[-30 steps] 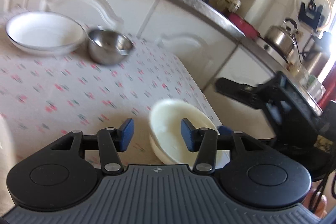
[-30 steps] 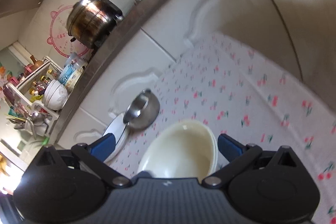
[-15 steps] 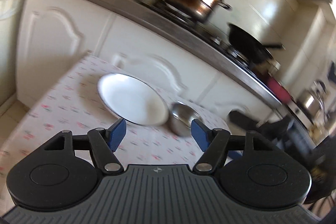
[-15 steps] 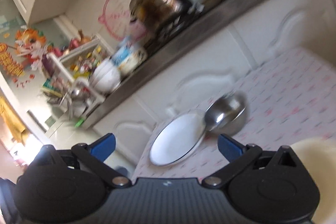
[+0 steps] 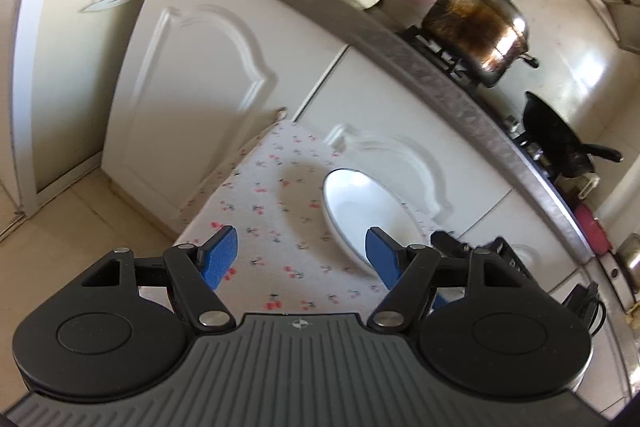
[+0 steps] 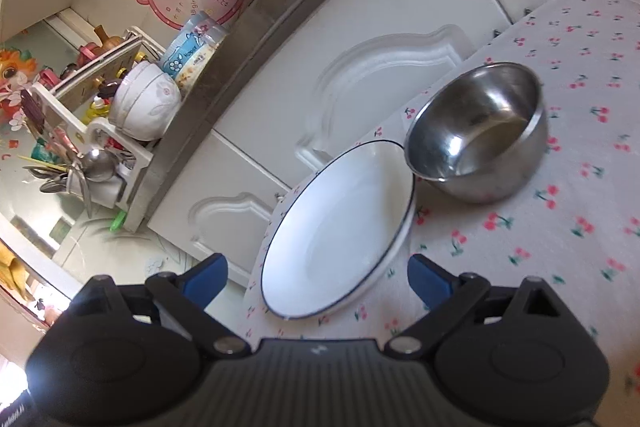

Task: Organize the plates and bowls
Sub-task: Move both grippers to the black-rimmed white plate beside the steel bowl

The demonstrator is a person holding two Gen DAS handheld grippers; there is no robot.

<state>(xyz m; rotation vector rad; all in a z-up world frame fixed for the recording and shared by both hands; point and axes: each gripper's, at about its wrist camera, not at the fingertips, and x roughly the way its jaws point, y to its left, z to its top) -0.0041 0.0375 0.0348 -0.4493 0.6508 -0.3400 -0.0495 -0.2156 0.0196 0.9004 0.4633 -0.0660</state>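
A white plate with a dark rim (image 6: 336, 227) lies on the cherry-print tablecloth (image 6: 560, 227). A steel bowl (image 6: 480, 131) stands just right of it, touching or nearly touching its rim. My right gripper (image 6: 318, 277) is open and empty, its jaws wide apart above the plate's near edge. In the left wrist view the plate (image 5: 356, 211) lies ahead and to the right. My left gripper (image 5: 302, 257) is open and empty above the cloth (image 5: 272, 195). Part of the right gripper's black body (image 5: 476, 251) shows beside it. The cream bowl is out of view.
White cabinet doors (image 5: 192, 75) rise behind the table under a steel counter (image 5: 440, 67). On it stand a stained pot (image 5: 476, 23), a black pan (image 5: 556, 139) and a dish rack with white bowls (image 6: 140, 103). The table's left edge drops to a tiled floor (image 5: 60, 227).
Both grippers have swung left, away from the cream bowl. The plate and steel bowl have come close in the right wrist view; the steel bowl has left the left wrist view.
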